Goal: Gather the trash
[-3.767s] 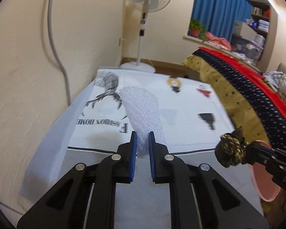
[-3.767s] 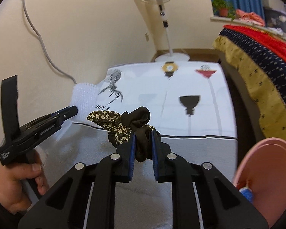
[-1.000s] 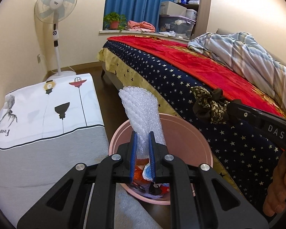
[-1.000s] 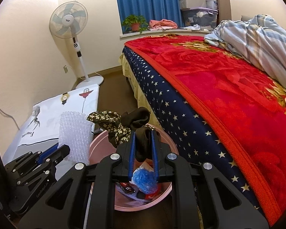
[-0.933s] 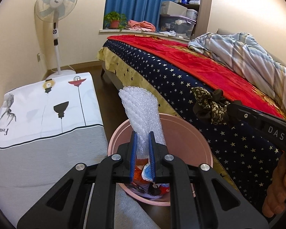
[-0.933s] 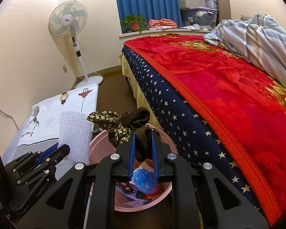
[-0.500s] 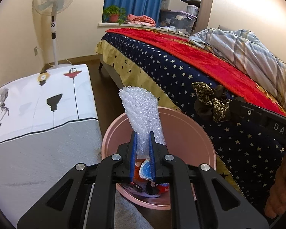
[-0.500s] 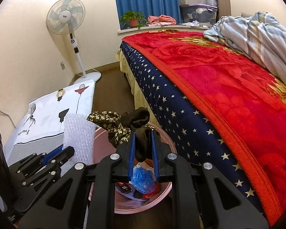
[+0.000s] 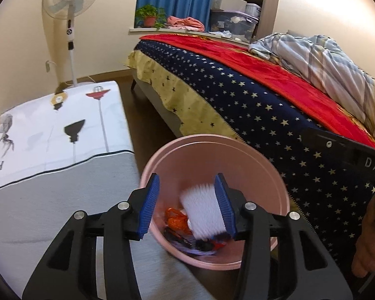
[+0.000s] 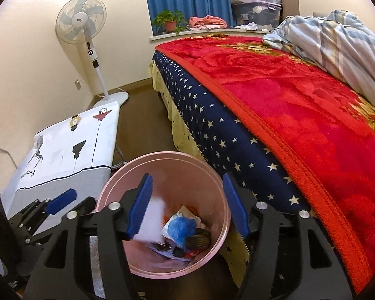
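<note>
Both grippers hang over the pink bin (image 9: 212,262), pointing down into it. Release step in hand.

Left gripper (image 9: 187,205): jaws spreading, pads clear of any load. The white bubble wrap (image 9: 202,210) shows blurred between them, hard against the right-hand pad and dropping below the tips toward the bin's contents. Whether it brushes that pad, cannot tell.

Right gripper (image 10: 187,202): jaws spreading wide, nothing between them. A dark patterned bundle (image 10: 198,241), probably the cloth scrap, lies below the tips in the bin, beside a blue crumpled piece (image 10: 182,228) and other wrappers. The white blur of the wrap shows again under the left-hand pad.

The desk (image 9: 50,150) with its printed cover sits off to the left of the jaws; the bed (image 10: 287,125) runs along the right. A hand (image 9: 370,237) shows at the right edge of the left view.

Doing this well, as I judge it:
- Hold both grippers steady above the rim until the wrap is fully down; it is light and may catch on a pad.
- Let the jaws go fully wide before pulling away.
- Lift straight up, clear of the rim, so the bin is not tipped.
</note>
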### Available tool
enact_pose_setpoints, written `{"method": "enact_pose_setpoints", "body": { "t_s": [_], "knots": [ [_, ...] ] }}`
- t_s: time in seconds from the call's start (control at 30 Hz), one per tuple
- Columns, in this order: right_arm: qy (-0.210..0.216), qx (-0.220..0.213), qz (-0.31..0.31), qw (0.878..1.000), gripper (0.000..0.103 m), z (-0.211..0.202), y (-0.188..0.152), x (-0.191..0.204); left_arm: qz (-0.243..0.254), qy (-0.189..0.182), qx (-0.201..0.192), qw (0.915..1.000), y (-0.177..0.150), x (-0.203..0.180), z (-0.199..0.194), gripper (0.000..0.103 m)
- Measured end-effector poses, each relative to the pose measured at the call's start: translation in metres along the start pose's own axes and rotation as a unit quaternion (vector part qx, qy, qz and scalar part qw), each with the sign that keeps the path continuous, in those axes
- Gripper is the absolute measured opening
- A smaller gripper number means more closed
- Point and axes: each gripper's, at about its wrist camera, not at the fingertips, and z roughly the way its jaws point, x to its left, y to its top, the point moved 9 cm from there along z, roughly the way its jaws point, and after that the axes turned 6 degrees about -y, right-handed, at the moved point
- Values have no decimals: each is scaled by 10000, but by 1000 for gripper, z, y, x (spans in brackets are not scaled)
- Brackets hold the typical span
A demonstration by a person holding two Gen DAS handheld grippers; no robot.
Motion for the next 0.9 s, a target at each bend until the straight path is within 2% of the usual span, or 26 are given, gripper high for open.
{"method": "enact_pose_setpoints", "body": {
  "t_s": [0.13,0.17,0.33,0.57,0.9],
  "knots": [
    [18,-38,2,10000,83,-3,0,-1,-14,138,-126,9998,3,11,-16,57],
    [21,-46,-2,10000,87,-5,0,0,-22,185,-170,9997,4,14,-22,63],
    [146,-78,-65,9998,95,-18,-4,6,-106,419,-360,9984,5,28,-51,76],
    [333,-253,-321,9986,98,-49,-16,27,-19,751,-654,9950,2,40,-101,88],
    [612,-569,-465,9954,98,-108,-44,57,-544,1127,-930,9878,-34,65,-172,88]
  ]
}}
